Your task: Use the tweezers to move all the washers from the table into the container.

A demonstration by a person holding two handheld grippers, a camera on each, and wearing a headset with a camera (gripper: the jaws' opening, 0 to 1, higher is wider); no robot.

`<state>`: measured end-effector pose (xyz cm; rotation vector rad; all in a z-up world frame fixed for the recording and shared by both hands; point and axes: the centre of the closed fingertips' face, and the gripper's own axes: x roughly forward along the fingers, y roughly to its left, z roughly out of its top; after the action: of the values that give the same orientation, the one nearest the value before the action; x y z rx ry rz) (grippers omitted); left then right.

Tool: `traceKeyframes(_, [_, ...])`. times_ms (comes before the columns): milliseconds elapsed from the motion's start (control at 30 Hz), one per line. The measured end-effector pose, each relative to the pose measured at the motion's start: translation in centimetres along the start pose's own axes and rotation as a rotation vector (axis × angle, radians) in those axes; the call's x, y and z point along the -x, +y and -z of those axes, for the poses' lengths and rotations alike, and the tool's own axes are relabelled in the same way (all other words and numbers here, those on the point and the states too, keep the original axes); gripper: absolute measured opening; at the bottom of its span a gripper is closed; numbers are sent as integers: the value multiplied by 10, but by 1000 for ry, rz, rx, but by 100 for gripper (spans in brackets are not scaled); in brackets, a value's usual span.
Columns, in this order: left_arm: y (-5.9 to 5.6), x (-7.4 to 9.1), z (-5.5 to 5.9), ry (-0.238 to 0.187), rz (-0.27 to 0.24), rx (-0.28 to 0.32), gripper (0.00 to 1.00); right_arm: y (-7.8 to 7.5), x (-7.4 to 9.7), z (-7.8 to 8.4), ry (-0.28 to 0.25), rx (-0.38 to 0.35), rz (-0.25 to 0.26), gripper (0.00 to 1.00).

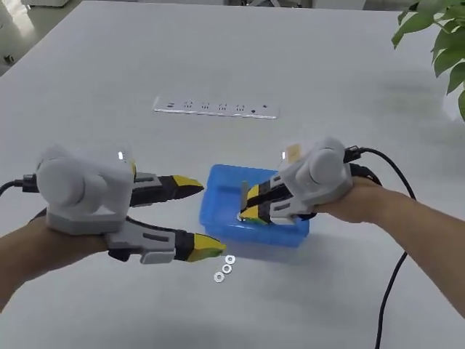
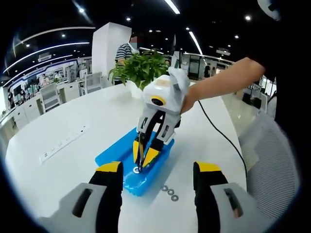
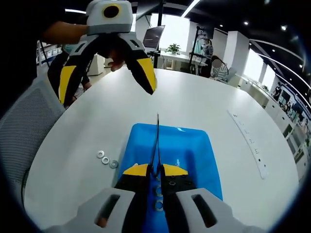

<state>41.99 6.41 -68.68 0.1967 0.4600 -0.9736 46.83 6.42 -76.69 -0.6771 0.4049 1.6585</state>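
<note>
My right gripper [image 1: 253, 206] is shut on slim metal tweezers [image 1: 245, 190], holding them over the blue container [image 1: 218, 182]. In the right gripper view the tweezers [image 3: 157, 138] run forward from the shut gripper [image 3: 155, 171] above the container [image 3: 194, 155]. A couple of washers [image 3: 158, 191] show low between its fingers; I cannot tell exactly where they lie. Three washers [image 1: 224, 269] lie in a short row on the table just in front of the container. My left gripper [image 1: 201, 217] hovers open beside the container's left edge with nothing in it.
A white power strip [image 1: 216, 108] lies farther back on the white table [image 1: 109, 65]. Green plant leaves [image 1: 436, 36] hang over the far right corner. A black cable [image 1: 396, 273] trails from the right gripper. People stand beyond the table in the gripper views.
</note>
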Motion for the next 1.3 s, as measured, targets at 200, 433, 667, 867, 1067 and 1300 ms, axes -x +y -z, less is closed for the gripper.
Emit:
traceKeyframes(200, [9, -11, -4, 12, 7, -20, 50, 0, 0, 0, 0, 7, 0, 10])
traceKeyframes(433, [21, -21, -8, 26, 9, -59, 34, 0, -1, 0, 4, 19, 0, 10])
traceKeyframes(667, [24, -32, -16, 24, 33, -106, 22, 1, -1, 0, 6, 26, -1, 10])
traceKeyframes(867, [21, -38, -20, 26, 64, -143, 14, 2, -1, 0, 12, 36, -5, 10])
traceKeyframes(1067, [21, -41, -23, 29, 82, -169, 7, 3, -1, 0, 17, 43, -10, 10])
traceKeyframes(1300, [21, -43, -23, 36, 87, -197, 6, 2, 0, 2, 42, 45, 0, 12])
